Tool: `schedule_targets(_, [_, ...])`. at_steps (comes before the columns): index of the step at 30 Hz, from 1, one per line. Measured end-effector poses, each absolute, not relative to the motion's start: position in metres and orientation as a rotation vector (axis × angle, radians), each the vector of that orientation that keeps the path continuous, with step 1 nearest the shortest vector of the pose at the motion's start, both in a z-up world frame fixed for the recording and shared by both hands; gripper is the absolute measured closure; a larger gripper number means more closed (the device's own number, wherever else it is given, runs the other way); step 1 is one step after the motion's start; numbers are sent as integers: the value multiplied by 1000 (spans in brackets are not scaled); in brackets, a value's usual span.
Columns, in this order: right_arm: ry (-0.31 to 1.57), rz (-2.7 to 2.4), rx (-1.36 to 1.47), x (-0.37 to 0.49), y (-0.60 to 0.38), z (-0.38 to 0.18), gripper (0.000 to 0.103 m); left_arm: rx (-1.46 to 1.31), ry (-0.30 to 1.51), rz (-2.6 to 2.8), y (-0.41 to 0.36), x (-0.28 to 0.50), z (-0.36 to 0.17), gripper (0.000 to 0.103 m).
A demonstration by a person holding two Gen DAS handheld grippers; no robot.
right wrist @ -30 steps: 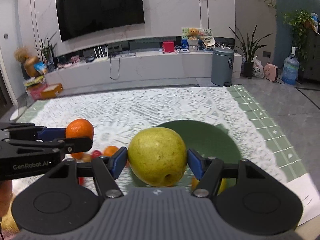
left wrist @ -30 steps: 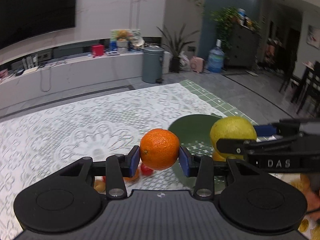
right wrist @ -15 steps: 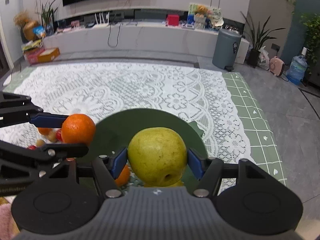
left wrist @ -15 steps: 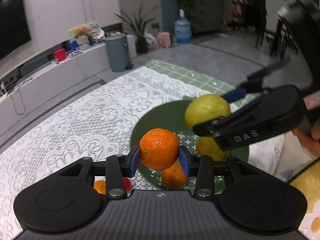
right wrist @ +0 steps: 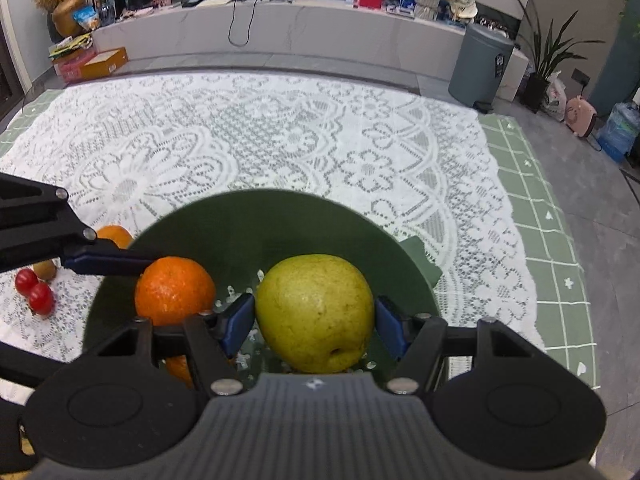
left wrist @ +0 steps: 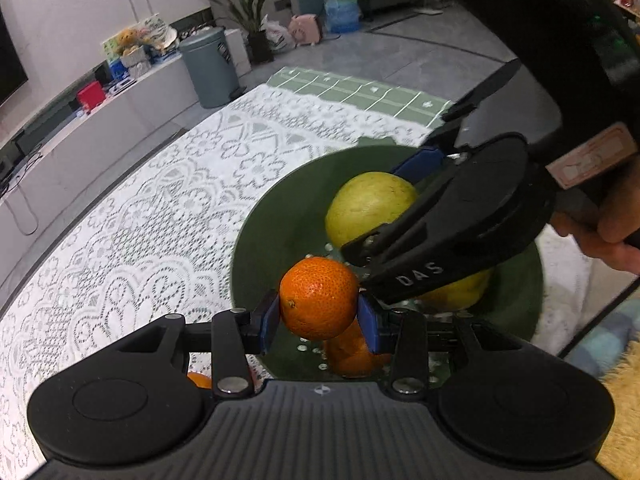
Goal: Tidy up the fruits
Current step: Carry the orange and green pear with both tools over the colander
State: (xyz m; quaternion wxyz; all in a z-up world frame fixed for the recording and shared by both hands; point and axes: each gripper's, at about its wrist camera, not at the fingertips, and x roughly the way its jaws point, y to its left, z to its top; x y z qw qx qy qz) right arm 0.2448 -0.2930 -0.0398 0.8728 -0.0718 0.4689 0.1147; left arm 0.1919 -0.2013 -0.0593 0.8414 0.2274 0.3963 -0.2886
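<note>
My left gripper (left wrist: 318, 316) is shut on an orange (left wrist: 318, 298) and holds it over the near left side of the dark green bowl (left wrist: 272, 232). My right gripper (right wrist: 316, 320) is shut on a yellow-green pear (right wrist: 316, 312), low over the middle of the same bowl (right wrist: 260, 204). In the right wrist view the orange (right wrist: 174, 292) hangs just left of the pear. Inside the bowl lie another orange (left wrist: 348, 356) and a yellow fruit (left wrist: 460, 290), both partly hidden by the grippers.
The bowl stands on a white lace tablecloth (right wrist: 240, 140). Left of the bowl lie two cherry tomatoes (right wrist: 34, 292), a small orange (right wrist: 114, 236) and a brownish fruit (right wrist: 44, 269). A hand (left wrist: 608, 224) grips the right tool. The table edge runs on the right.
Both grippers have come in over the green bowl and sunk toward it, tilting further down, each still gripping its fruit. The orange and the pear now hang close together.
</note>
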Motion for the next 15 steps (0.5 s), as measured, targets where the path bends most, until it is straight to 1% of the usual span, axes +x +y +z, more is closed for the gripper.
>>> schedule_targets(6, [999, 248, -143, 250, -295, -49, 40, 513, 843, -569, -206, 199, -72, 56])
schedule_targets(15, [1010, 258, -160, 255, -292, -61, 40, 609, 800, -558, -216, 192, -84, 55])
